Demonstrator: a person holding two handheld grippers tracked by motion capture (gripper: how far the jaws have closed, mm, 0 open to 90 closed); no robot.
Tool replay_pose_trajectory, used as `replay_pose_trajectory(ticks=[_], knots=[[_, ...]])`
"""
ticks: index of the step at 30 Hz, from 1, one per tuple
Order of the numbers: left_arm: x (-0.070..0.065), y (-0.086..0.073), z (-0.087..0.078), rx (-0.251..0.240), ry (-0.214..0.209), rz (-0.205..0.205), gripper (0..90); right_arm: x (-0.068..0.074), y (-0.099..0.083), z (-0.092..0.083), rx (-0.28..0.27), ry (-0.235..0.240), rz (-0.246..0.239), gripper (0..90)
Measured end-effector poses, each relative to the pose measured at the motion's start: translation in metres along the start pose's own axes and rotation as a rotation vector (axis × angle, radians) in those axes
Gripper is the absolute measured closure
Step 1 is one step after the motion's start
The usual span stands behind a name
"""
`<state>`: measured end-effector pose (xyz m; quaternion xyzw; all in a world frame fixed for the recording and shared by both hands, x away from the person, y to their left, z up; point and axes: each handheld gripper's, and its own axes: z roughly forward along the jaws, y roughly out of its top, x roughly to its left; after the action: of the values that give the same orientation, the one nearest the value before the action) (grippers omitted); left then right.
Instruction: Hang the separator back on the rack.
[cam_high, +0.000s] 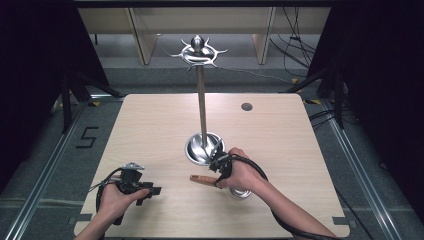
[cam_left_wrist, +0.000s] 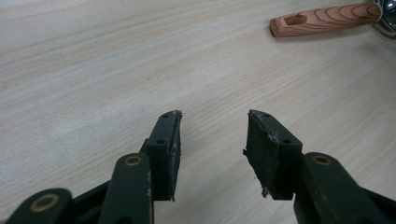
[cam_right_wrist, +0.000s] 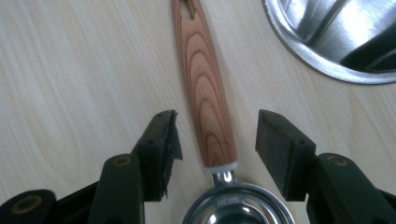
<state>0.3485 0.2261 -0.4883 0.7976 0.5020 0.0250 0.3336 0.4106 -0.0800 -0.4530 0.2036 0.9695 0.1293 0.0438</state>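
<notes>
Nearest the person, the left gripper (cam_high: 152, 190) rested low over the wooden table (cam_high: 280, 130), its jaws apart with nothing between them. Beyond it, to the right, the right gripper (cam_right_wrist: 215, 140) hovered over the wooden-handled strainer (cam_right_wrist: 205, 93), its jaws spread wide to either side of the handle, pads clear of it. The strainer lay flat on the table, handle pointing left, just beside the steel base (cam_high: 196, 150) of the hook stand (cam_high: 201, 100), which stood upright farther back.
</notes>
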Motion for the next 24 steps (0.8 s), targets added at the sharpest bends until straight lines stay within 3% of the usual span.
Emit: replay_pose_trajectory(ticks=[1,3,6,8,9,11,14,24], knots=[[0.000,0.000,0.000,-0.001,0.001,0.000,53.9,-0.004,-0.001,0.002,-0.012,-0.006,-0.041,48.3],[0.000,0.000,0.001,0.002,0.000,0.000,53.7,-0.003,-0.001,0.002,0.012,-0.002,-0.043,47.6],[0.001,-0.001,0.000,0.001,-0.004,-0.002,53.4,-0.005,-0.001,0.004,0.025,0.010,-0.096,47.9],[0.001,-0.001,0.000,0.000,0.005,-0.004,53.3,-0.004,0.000,0.006,0.043,0.010,-0.098,48.5],[0.000,-0.001,-0.001,0.004,0.015,-0.003,53.1,-0.002,0.002,0.008,0.083,0.020,-0.091,48.8],[0.000,-0.001,-0.001,0.005,0.015,0.000,53.1,-0.002,0.003,0.009,0.091,0.011,-0.099,49.4],[0.001,0.000,0.000,0.003,-0.005,-0.003,52.9,-0.003,0.005,0.015,0.120,0.005,-0.128,49.9],[0.001,-0.001,0.001,0.002,-0.006,-0.004,52.6,-0.003,0.006,0.027,0.147,0.006,-0.159,53.2]])
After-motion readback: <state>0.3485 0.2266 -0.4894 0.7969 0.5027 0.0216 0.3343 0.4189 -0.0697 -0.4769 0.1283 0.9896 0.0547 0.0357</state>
